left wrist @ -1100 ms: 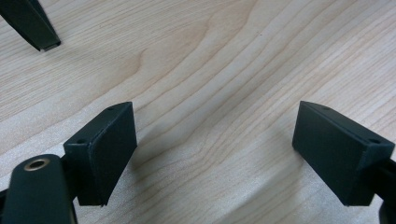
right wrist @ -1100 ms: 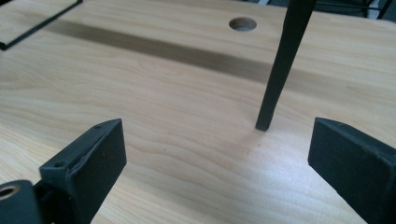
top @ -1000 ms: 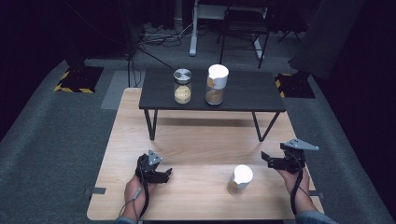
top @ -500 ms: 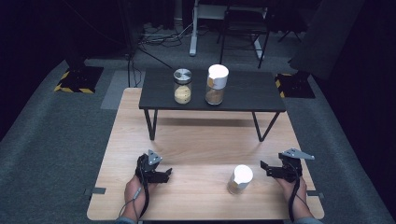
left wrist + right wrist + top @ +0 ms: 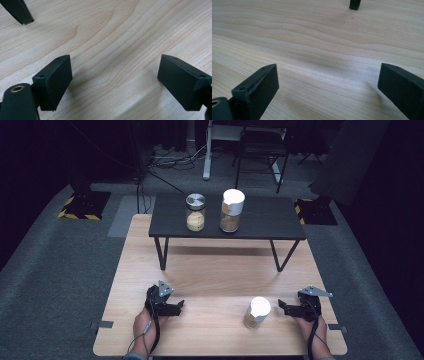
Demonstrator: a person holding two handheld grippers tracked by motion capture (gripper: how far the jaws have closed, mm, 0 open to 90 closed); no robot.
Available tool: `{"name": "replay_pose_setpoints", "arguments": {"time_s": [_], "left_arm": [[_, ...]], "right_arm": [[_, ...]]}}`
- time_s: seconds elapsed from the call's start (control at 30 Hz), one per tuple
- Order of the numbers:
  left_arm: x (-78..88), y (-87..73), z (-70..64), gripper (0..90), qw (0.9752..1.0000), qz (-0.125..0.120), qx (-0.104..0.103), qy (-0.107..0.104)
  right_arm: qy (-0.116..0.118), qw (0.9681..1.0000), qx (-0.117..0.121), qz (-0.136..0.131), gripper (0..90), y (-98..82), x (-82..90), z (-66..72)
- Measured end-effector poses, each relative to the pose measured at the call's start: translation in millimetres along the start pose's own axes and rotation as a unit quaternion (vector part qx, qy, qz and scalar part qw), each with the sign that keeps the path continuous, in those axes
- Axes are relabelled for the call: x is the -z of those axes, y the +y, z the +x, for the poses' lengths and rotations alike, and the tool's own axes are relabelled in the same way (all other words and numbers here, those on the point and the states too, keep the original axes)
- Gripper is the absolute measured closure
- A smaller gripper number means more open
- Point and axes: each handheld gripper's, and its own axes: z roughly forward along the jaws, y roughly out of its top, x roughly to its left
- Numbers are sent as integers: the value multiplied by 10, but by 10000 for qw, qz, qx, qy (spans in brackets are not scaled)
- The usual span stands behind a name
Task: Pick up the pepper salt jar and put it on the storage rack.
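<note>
Right hand-held gripper (image 5: 283, 306) lower, nearer jar (image 5: 256, 312)

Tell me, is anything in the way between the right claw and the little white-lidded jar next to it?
No. In the high view the right claw points at the white-lidded jar, and just bare wooden table lies between them. Its jaws are wide open.

Under and between the fingers (image 5: 55, 82) of both grippers lies pale wood table (image 5: 112, 45), smooth, with wavy grain and a soft sheen. The fingers look like matt black plastic. Just beside the right gripper (image 5: 289, 308) stands a glass jar (image 5: 256, 312) with a white lid.
</note>
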Motion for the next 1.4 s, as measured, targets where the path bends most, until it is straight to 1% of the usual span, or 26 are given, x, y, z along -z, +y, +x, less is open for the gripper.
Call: {"name": "replay_pose_setpoints", "arguments": {"time_s": [0.1, 0.17, 0.27, 0.33, 0.37, 0.6, 0.77, 0.97, 1.1, 1.2, 1.4], "left_arm": [[2, 2, -2, 125, 10000, 9, 2, 1], [2, 2, -3, 125, 10000, 8, 0, 3], [3, 2, -3, 125, 10000, 9, -13, 3], [4, -4, -2, 125, 10000, -1, -8, -2], [6, -5, 0, 125, 10000, 2, 2, -7], [10, -9, -4, 125, 10000, -1, -18, 4], [7, -6, 6, 124, 10000, 9, 14, -20], [8, -7, 1, 124, 10000, 1, -12, -7], [9, -9, -4, 124, 10000, -2, -20, 2], [14, -15, -5, 124, 10000, -5, -26, -6], [17, -17, -1, 124, 10000, 1, -15, -16]], "right_arm": [[-58, 9999, 2, 136, 31, 30, -27, 24], [-47, 9999, 44, 132, 32, 27, -37, 31], [-119, 9997, 124, 157, 32, 38, -52, 77], [-182, 9994, 220, 202, 39, 53, -62, 111], [-268, 9988, 321, 251, 34, 68, -71, 147], [-252, 9988, 350, 245, 35, 65, -72, 141], [-216, 9987, 390, 229, 45, 58, -67, 130], [-278, 9983, 484, 191, 45, 42, -61, 166], [-263, 9983, 481, 190, 45, 43, -62, 162], [-204, 9987, 405, 223, 45, 59, -70, 130], [-202, 9988, 389, 226, 46, 63, -74, 129]]}}
